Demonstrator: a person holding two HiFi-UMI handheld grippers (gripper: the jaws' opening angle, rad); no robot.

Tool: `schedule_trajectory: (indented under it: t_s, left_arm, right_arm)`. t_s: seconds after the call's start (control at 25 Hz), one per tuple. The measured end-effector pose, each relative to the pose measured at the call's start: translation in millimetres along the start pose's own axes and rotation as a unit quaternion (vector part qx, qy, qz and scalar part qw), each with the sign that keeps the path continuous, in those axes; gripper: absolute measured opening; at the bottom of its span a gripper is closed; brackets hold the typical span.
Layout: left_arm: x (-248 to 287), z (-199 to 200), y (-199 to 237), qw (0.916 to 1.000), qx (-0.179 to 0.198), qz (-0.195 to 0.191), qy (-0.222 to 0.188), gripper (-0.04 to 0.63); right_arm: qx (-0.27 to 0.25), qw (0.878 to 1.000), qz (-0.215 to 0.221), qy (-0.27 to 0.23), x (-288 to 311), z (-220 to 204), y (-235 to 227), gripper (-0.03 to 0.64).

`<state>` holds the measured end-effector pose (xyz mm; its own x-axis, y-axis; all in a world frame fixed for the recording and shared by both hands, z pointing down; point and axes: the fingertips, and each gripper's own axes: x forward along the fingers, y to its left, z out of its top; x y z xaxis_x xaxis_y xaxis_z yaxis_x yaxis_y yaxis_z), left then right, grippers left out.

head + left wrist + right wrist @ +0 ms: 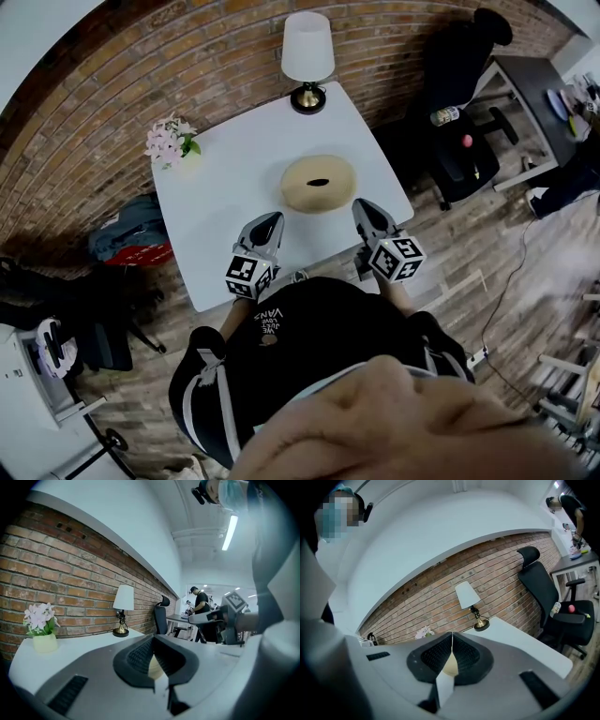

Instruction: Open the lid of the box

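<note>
A round tan box (pixel 319 184) with a dark slot in its lid sits near the middle of the white table (pixel 225 169). Both grippers hover over the table's near edge, short of the box. My left gripper (pixel 272 217) is shut and empty, to the box's near left. My right gripper (pixel 362 205) is shut and empty, to its near right. In the left gripper view a sliver of the tan box (pixel 154 666) shows behind the closed jaws (pixel 153 641). The right gripper view shows the same: the box (pixel 450 665) peeks below the closed jaws (pixel 451 637).
A white lamp (pixel 307 58) stands at the table's far edge and a pot of pink flowers (pixel 171 141) at its far left corner. A black office chair (pixel 461 141) stands right of the table, a desk (pixel 530 89) beyond it. Bags (pixel 131 239) lie on the floor at the left.
</note>
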<state>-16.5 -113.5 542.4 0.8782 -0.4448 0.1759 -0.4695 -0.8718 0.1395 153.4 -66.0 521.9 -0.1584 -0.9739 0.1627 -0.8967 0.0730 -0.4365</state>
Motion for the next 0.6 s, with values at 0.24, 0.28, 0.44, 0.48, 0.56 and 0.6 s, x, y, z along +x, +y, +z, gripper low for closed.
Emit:
schedule_trajectory:
  t_s: [0.24, 0.28, 0.44, 0.48, 0.56, 0.6]
  left_arm:
    - [-0.4, -6.8, 34.1, 0.9999, -0.011, 0.000, 0.002, 0.009]
    - [0.0, -7.7, 38.0, 0.9999, -0.014, 0.002, 0.003, 0.009]
    - [7.5, -8.6, 47.4, 0.9998, -0.018, 0.007, 0.007, 0.010]
    - [10.9, -8.6, 49.3, 0.9998, -0.018, 0.010, 0.007, 0.009]
    - [17.6, -9.9, 53.5, 0.9996, -0.020, 0.019, 0.008, 0.010]
    - [20.6, -10.9, 55.9, 0.9994, -0.023, 0.026, 0.009, 0.009]
  right_arm:
    - [-0.003, 1.000, -0.016, -0.003, 19.8, -3.2, 4.0, 0.005]
    - [-0.004, 1.000, -0.018, -0.002, 21.8, -2.9, 4.2, 0.005]
    - [-0.002, 1.000, -0.015, 0.004, 34.1, 0.4, -0.3, 0.005]
    - [-0.004, 1.000, -0.012, 0.006, 38.6, 1.8, -2.7, 0.005]
    - [-0.006, 1.000, -0.004, 0.012, 48.2, 4.2, -7.9, 0.005]
    - [-0.007, 1.000, 0.001, 0.016, 53.2, 5.4, -10.2, 0.005]
